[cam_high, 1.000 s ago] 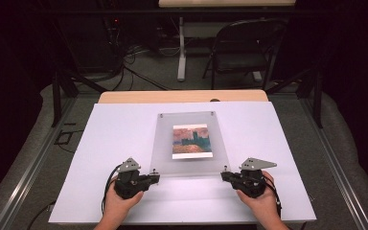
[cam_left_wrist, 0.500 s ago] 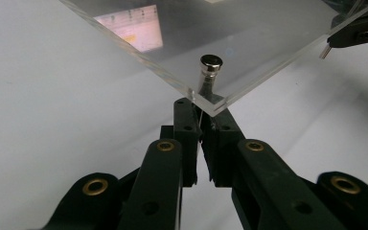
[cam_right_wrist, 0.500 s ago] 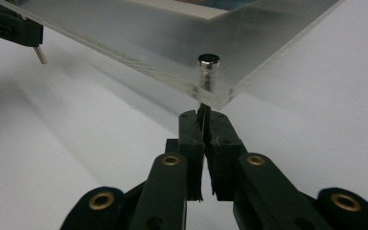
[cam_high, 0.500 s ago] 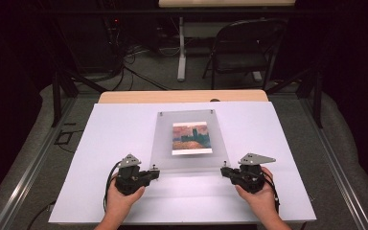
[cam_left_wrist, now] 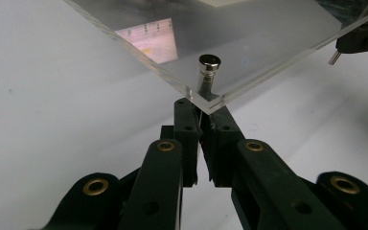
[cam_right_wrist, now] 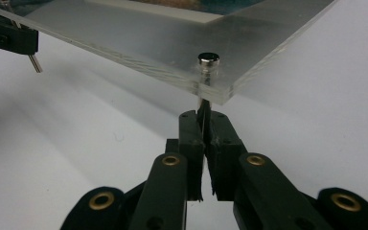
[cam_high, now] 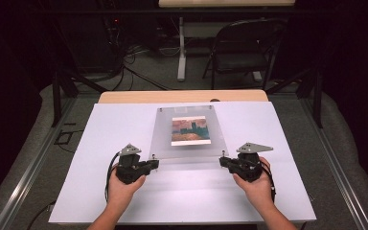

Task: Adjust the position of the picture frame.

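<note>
1. Two grippers hold one clear frame [cam_high: 188,134] by its near corners: my left gripper [cam_high: 154,164] at the near-left corner, my right gripper [cam_high: 224,161] at the near-right one.
2. From above, the frame sits over the middle of the white table [cam_high: 124,124], with a picture [cam_high: 189,131] at its centre. Its near edge reaches the tips of both grippers, and my hands trail behind them toward the table's near edge.
3. In the left gripper view, the jaws are pressed together just under the frame's corner [cam_left_wrist: 206,103], pinching a thin metal pin [cam_left_wrist: 201,117] that drops from the corner. A silver stud [cam_left_wrist: 209,61] caps that corner from above.
4. In the right gripper view, the jaws are likewise closed on a pin [cam_right_wrist: 204,108] beneath a stud [cam_right_wrist: 208,58] at the other corner [cam_right_wrist: 215,93].
5. The gripper views show the near edge lifted off the table, with a shadow beneath it. Each also catches the opposite gripper at the far corner, with its pin [cam_right_wrist: 34,63] poking down.
6. The high view alone shows the picture whole and the chair [cam_high: 242,48] beyond the table.
</note>
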A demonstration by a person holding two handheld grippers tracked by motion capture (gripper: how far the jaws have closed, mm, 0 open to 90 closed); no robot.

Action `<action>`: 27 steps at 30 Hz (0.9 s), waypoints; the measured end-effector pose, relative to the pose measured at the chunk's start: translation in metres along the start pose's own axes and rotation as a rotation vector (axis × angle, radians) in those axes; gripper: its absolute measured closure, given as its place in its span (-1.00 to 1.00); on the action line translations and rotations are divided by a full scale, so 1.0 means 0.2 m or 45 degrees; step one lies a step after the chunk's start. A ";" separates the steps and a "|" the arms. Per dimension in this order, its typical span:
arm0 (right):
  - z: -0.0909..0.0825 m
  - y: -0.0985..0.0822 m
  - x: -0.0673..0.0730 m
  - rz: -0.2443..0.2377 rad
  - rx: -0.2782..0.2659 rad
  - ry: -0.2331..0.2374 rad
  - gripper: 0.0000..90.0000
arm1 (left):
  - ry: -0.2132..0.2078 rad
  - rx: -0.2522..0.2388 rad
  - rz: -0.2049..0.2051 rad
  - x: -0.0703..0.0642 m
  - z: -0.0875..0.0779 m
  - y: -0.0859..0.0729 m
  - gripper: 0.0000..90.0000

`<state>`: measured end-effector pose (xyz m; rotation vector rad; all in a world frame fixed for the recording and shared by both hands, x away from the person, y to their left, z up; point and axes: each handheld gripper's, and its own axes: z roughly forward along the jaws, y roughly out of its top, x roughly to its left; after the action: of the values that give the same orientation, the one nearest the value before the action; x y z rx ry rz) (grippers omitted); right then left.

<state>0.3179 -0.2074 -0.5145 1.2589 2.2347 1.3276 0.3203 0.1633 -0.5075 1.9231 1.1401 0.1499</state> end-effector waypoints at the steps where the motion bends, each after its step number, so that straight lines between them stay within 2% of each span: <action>1: 0.01 0.00 0.00 0.010 -0.004 0.003 0.91 | 0.006 -0.002 -0.002 0.01 0.00 0.01 0.88; 12: 0.07 0.04 0.00 0.010 0.008 0.002 0.91 | 0.028 -0.012 -0.043 0.09 0.03 0.04 0.87; 22: 0.13 0.05 -0.02 0.020 0.026 -0.030 0.91 | 0.036 -0.013 -0.071 0.12 0.08 0.04 0.86; 27: 0.14 0.03 -0.03 0.022 0.034 -0.042 0.90 | 0.038 -0.001 -0.063 0.12 0.10 0.02 0.86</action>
<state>0.3420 -0.1945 -0.5273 1.3025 2.2313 1.2781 0.3476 0.1681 -0.5245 1.8962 1.2059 0.1522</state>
